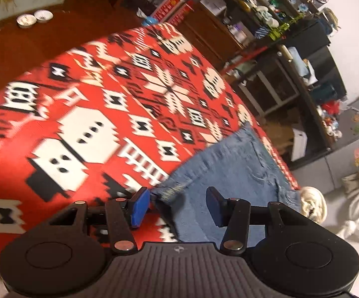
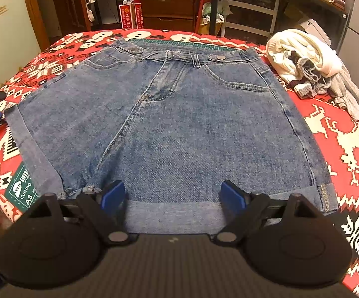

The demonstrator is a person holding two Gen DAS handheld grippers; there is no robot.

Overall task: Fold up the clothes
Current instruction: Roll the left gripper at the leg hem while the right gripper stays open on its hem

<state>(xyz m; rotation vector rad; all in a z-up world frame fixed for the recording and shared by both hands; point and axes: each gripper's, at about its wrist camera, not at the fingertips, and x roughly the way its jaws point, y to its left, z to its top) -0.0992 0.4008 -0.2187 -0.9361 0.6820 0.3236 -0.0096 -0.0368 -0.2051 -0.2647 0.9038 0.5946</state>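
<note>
The right gripper hangs wide open over the near cuff of the denim shorts, which lie flat on the red patterned cloth, legs toward it, waistband far; the left gripper, also gaping and empty, sits just beside the shorts' left leg corner; a white and grey garment waits at the far right.

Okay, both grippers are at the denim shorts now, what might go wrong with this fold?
1. The left hand-held gripper is open at the cuff corner of the denim shorts; it may pinch the red patterned cloth underneath too.
2. The right hand-held gripper straddles the rolled hem; thick denim could slip out.
3. The pile of white and grey clothes lies close by and could get dragged in.
</note>
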